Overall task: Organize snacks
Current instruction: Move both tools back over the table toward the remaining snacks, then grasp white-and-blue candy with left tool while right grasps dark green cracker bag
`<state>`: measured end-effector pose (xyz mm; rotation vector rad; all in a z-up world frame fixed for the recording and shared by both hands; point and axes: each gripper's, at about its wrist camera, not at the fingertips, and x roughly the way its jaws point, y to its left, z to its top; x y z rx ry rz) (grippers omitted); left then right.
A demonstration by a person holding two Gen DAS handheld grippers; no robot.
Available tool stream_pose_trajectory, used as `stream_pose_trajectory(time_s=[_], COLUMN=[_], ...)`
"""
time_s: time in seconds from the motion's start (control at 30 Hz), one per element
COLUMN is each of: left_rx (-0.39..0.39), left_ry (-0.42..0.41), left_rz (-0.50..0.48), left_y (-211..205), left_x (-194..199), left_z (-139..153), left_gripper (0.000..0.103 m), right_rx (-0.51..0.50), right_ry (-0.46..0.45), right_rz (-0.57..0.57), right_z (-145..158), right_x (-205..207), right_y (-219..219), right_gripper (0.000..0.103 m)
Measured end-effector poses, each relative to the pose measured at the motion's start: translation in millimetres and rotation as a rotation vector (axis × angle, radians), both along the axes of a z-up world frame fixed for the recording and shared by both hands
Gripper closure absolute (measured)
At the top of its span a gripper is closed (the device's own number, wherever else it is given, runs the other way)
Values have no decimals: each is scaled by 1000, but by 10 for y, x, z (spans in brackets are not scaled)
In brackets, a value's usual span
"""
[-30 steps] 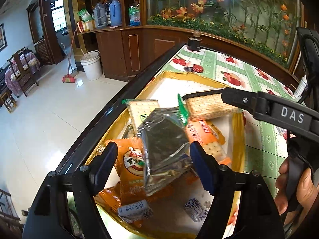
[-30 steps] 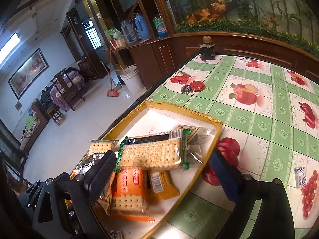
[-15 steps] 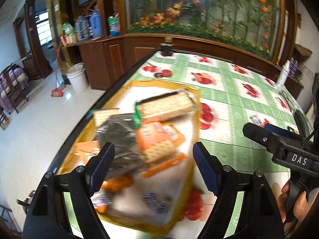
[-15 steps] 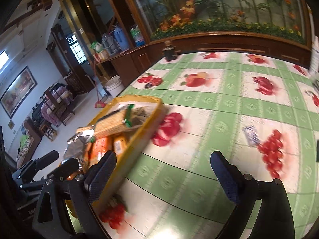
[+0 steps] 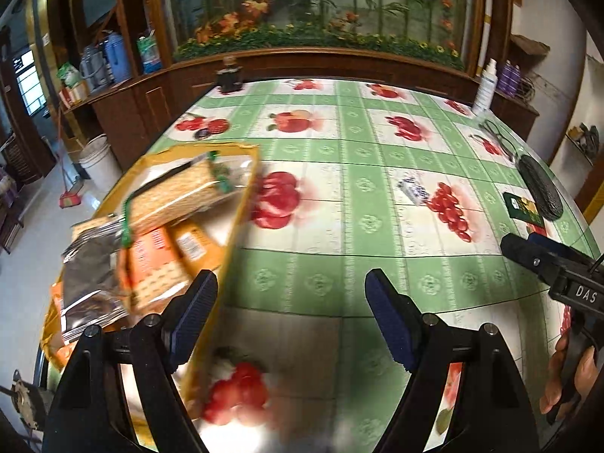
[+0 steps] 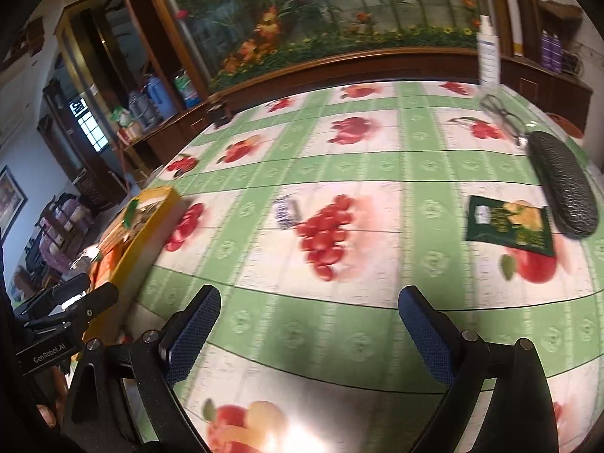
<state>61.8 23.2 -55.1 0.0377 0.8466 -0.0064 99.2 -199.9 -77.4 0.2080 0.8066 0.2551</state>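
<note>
A yellow tray [image 5: 241,188] [image 6: 147,234] at the table's left edge holds several snack packets: a cracker pack [image 5: 177,192], orange packs [image 5: 154,260] and a silver bag [image 5: 90,275]. A small blue-white candy [image 5: 413,188] [image 6: 286,209] and a dark green snack packet [image 5: 523,207] [image 6: 507,224] lie loose on the fruit-print tablecloth. My left gripper [image 5: 290,313] is open and empty, over the cloth just right of the tray. My right gripper [image 6: 309,334] is open and empty, over the cloth short of the candy. Each gripper shows at the edge of the other's view.
A black glasses case [image 6: 562,181] lies beside the green packet, with spectacles [image 6: 504,115] and a white bottle [image 6: 487,56] behind it. A dark jar [image 5: 228,77] stands at the far table edge. A wooden planter cabinet backs the table; the floor drops off to the left.
Both grippers have swung right, away from over the tray and out across the tablecloth. The silver bag that was between the left gripper's fingers now lies in the tray.
</note>
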Motion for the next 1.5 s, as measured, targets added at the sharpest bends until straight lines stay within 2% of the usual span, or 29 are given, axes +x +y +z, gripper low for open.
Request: stream_pose_trajectory(time_s=[0.4, 0.6, 1.03, 1.17, 1.37, 1.5], left_rx=[-81, -98, -111, -59, -41, -38], left_ry=[76, 92, 145, 126, 121, 118], left_rz=[-86, -98, -72, -63, -56, -69], left_y=[-701, -934, -1118, -1158, -1161, -1168], left_x=[571, 854, 1289, 1327, 1398, 1416], left_z=[-126, -223, -506, -523, -540, -543], left_gripper=[22, 22, 23, 22, 19, 19], right_rx=[-28, 14, 6, 2, -96, -201], right_ry=[7, 43, 93, 110, 142, 171], right_rz=[-136, -230, -385, -392, -436, -463], right_z=[-7, -107, -269, -289, -335, -379], right_x=[127, 215, 452, 539, 672, 732], right_y=[-886, -1175, -1330, -1278, -1155, -1125], right_gripper=[6, 5, 5, 5, 3, 2])
